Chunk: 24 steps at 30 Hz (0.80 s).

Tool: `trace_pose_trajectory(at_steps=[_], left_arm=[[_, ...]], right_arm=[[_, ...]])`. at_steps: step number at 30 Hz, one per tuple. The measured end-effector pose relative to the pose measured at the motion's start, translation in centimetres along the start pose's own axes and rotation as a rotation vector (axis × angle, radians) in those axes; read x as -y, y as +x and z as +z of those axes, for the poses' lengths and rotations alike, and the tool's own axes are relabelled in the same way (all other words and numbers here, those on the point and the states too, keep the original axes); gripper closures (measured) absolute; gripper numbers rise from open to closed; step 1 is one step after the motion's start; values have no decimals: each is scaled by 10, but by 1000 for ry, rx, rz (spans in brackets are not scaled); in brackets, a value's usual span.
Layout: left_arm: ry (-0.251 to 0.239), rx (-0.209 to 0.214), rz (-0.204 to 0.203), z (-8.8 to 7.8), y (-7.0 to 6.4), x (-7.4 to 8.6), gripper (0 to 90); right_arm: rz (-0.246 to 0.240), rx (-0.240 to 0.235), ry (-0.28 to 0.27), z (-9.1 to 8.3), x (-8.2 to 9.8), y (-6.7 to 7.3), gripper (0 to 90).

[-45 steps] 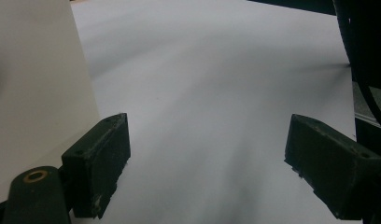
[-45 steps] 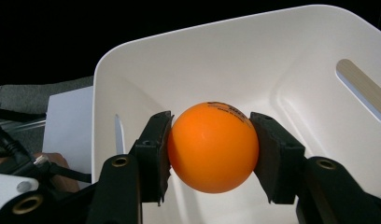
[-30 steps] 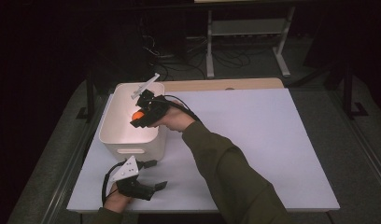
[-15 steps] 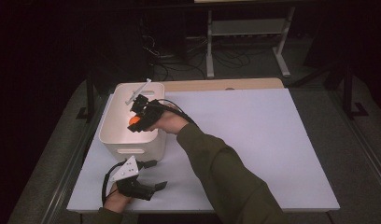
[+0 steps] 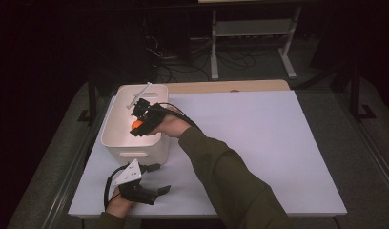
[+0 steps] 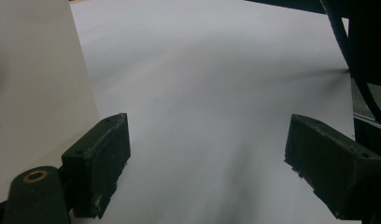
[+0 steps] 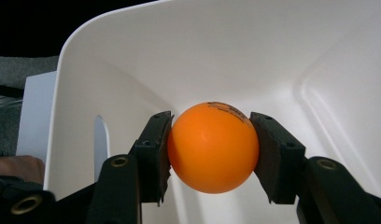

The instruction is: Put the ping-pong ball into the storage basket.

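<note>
Your right gripper [image 7: 211, 149] pinches an orange ball [image 7: 212, 147] inside the white bin [image 5: 154, 147]; your left gripper [image 6: 207, 163] rests spread near it.

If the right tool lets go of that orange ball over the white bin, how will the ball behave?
The orange ball looks smooth, round and probably light, so it would likely bounce and roll. The white bin has tall walls, which should contain it. The right tool grips it at two small spots, so it might slip.

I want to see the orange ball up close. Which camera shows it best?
The right gripper view: the orange ball looks big there, clamped between the right gripper jaws inside the white bin. The high view shows it tiny.
</note>
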<state>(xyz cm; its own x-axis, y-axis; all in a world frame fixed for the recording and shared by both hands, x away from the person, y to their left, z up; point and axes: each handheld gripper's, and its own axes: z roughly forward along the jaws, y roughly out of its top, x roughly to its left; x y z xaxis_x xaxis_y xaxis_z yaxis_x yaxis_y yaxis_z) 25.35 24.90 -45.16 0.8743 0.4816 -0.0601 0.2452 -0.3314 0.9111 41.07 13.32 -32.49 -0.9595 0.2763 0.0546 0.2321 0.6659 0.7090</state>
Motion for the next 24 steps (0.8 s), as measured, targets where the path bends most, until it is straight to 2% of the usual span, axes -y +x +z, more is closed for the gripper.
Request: trace_pose_trajectory(at_steps=[4,11,24], left_arm=[[0,0,0,0,0,0,140],[-1,0,0,0,0,0,140],[-2,0,-3,0,0,0,140]], right_arm=[[-1,2,-6,0,0,0,433],[5,12,-25,-5,-1,0,398],[18,34,-72,-39,3,-4,370]])
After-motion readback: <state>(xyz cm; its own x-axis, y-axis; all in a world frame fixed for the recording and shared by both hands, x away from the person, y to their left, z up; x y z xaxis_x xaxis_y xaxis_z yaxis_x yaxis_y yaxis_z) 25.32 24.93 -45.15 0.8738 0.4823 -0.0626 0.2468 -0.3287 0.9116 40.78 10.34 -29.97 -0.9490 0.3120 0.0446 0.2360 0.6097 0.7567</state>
